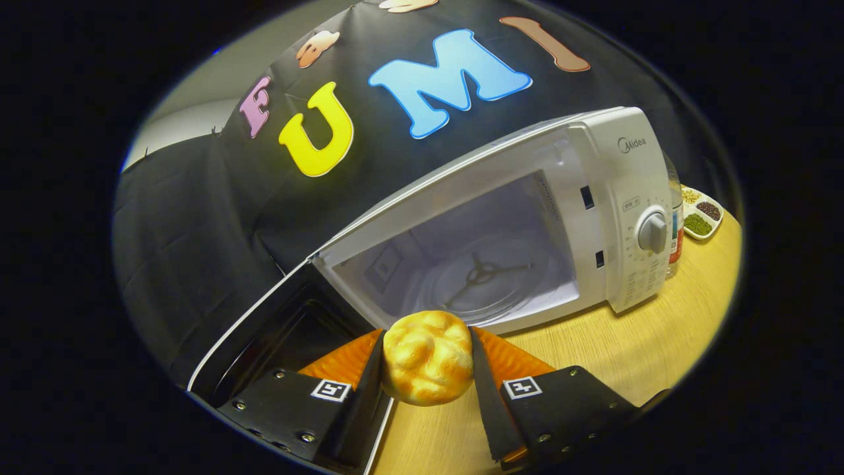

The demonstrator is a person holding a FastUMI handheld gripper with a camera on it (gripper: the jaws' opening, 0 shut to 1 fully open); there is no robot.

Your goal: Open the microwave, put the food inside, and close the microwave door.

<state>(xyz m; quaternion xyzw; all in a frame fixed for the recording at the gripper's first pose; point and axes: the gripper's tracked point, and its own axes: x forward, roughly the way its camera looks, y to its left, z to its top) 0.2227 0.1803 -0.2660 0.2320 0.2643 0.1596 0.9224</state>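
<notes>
A golden, lumpy bread roll [427, 356] sits between my two fingers, and the gripper [425, 333] is shut on it, lifted above the wooden table [633, 349]. Just ahead stands a white microwave [620, 198] with its door [277, 323] swung wide open toward the left of my fingers. Its pale cavity shows a glass turntable [481, 280] with nothing on it, directly beyond the roll. The control panel with a round knob [653, 231] is on the microwave's right side.
A small white divided dish [702, 212] of dried beans and a bottle [674, 224] stand behind the microwave's right side. The open door's dark inner face lies close to my left finger. Bare wooden table stretches to the right of the fingers.
</notes>
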